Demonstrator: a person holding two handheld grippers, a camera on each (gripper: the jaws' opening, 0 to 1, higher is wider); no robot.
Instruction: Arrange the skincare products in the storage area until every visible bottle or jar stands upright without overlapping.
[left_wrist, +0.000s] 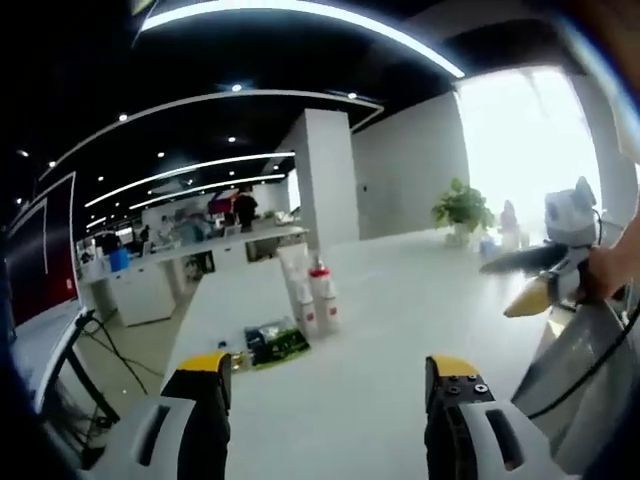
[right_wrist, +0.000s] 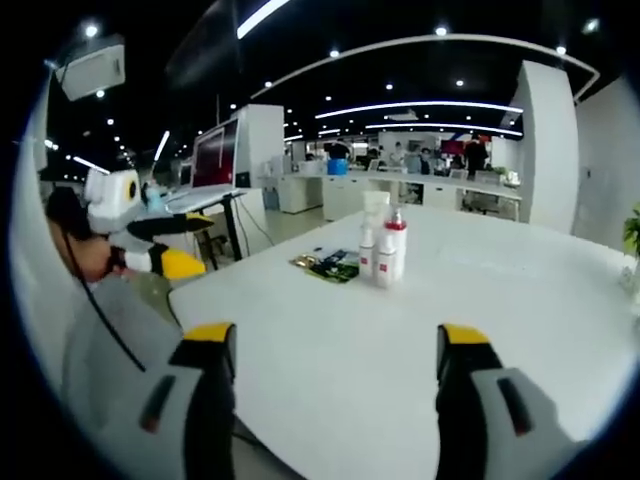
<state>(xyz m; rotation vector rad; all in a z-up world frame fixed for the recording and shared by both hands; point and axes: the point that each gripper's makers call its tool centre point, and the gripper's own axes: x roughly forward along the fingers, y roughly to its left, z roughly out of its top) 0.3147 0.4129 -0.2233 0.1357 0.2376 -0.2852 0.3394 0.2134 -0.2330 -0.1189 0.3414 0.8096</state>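
Three white skincare bottles stand upright in a tight group on the white table (left_wrist: 400, 300); the bottles (left_wrist: 312, 296) have red labels, and one has a red cap. In the right gripper view the same bottles (right_wrist: 383, 250) stand mid-table beyond my jaws. My left gripper (left_wrist: 330, 375) is open, well short of the bottles, nothing between its yellow-tipped jaws. My right gripper (right_wrist: 335, 345) is open too and holds nothing. The right gripper (left_wrist: 545, 280) also shows in a hand at the right of the left gripper view. The left gripper (right_wrist: 165, 250) appears at the left of the right gripper view.
A flat green and black packet (left_wrist: 275, 342) lies on the table beside the bottles, also seen as a packet (right_wrist: 328, 265) near the table corner. A potted plant (left_wrist: 462, 212) stands at the far end. Desks, monitors and people fill the office behind.
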